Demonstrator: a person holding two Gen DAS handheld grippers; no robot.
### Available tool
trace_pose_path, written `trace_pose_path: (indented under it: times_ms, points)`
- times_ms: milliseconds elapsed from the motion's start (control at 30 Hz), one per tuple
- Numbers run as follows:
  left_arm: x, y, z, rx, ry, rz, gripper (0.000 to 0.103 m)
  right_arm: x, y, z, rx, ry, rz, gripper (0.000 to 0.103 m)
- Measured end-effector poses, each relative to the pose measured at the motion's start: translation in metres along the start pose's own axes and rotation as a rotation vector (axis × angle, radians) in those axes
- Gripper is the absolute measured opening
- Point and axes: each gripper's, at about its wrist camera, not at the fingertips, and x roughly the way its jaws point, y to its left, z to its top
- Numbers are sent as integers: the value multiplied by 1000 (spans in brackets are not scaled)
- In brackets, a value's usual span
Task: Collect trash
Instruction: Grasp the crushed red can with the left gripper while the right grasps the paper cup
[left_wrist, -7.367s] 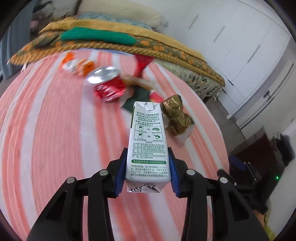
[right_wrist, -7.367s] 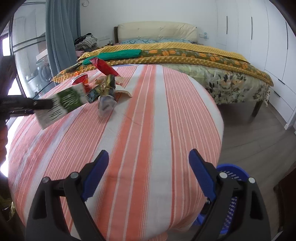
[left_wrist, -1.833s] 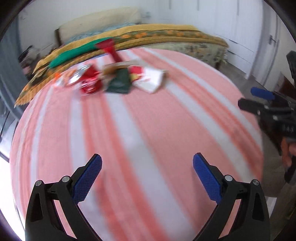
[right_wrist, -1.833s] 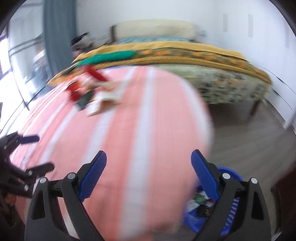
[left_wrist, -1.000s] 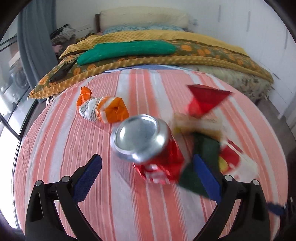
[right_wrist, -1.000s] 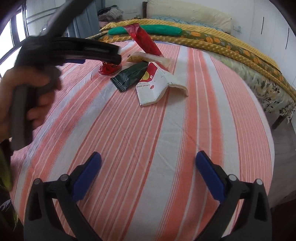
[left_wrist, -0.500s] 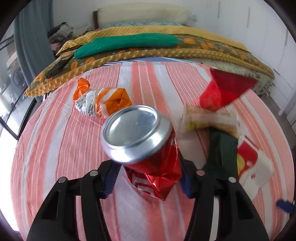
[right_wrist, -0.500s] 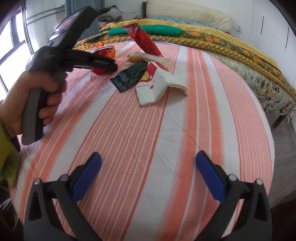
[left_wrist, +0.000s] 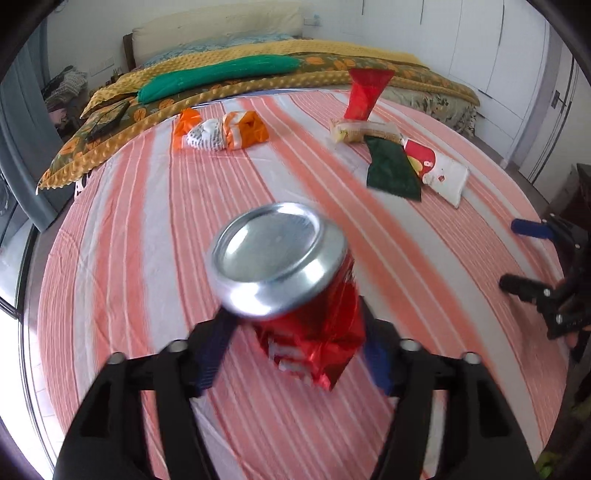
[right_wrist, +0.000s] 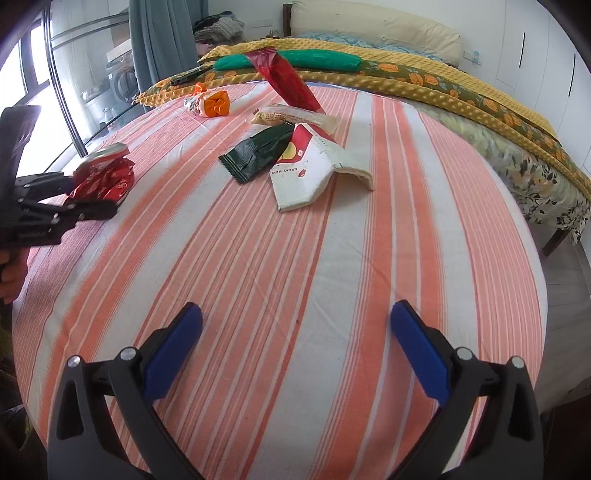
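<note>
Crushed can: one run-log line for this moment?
left hand-held gripper: crushed red can between opening jaws | right hand-held gripper: open, empty | wrappers: on table

**Colours and patterns across the striped cloth**

Between the blue pads of the black left gripper, a crushed can is seen in shiny red with white lettering and a silver end. Under it, the tablecloth is patterned in orange-pink and white stripes. Ahead and to the left, an orange-and-white wrapper is seen. Ahead and to the right, a dark green packet, a white pouch with red and yellow print, a pale beige bar wrapper and a bright red packet are seen. Farther beyond, a mustard-yellow blanket with an orange floral border is seen. The right gripper is shown black with blue pads.
</note>
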Motion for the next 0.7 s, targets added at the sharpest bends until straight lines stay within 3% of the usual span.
trace_pose_path:
  times_ms: [167, 233, 400, 633, 667, 700]
  points:
    - [2, 0, -7, -15, -5, 46, 93, -2, -3, -1, 2, 1, 16, 98]
    - [4, 3, -7, -34, 6, 56, 98, -4, -8, 1, -5, -8, 72, 98]
    - [5, 7, -5, -43, 8, 53, 99, 3, -33, 28, -12, -41, 60, 98]
    - [6, 10, -5, -44, 8, 52, 99, 45, -47, 89, -59, 8, 108, 98]
    - [6, 8, -5, -43, 8, 52, 99, 51, -47, 94, -62, 19, 118, 97]
    - [7, 10, -5, -44, 8, 52, 99, 55, -47, 96, -63, 30, 124, 89]
